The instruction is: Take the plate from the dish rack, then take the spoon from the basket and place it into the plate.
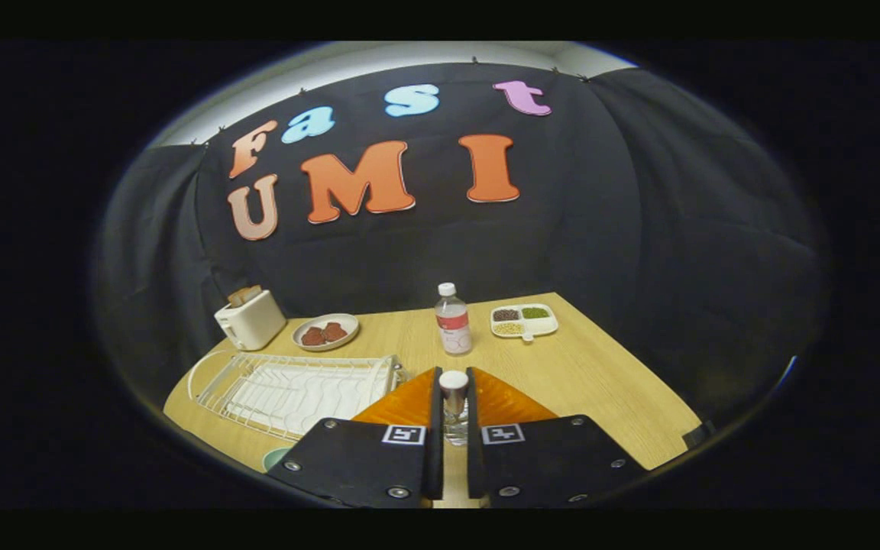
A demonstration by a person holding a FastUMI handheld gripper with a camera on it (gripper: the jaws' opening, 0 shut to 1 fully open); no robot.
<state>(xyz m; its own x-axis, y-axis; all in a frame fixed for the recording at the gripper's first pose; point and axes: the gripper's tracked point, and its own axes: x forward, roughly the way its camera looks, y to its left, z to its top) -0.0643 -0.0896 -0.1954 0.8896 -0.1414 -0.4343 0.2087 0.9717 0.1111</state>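
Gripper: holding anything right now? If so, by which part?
Yes. The gripper is shut on a small clear container with a metal cap; both fingers press its sides just below the cap.

Cloth-walled booth, kitchenware-laden table (pixel 593 367)

Table (pixel 585 374) looks like pale wood laminate, smooth with a soft sheen. The rack (pixel 295 386) is thin white coated wire, a bit glossy. Bottle (pixel 453 321) is clear plastic with a white cap. Toaster (pixel 250 321) has a smooth, slightly shiny white shell. Between the claw (pixel 453 397) fingers sits a small clear shaker (pixel 454 405) with a metallic-looking neck. The wall (pixel 638 229) is matt cloth, wrinkled.
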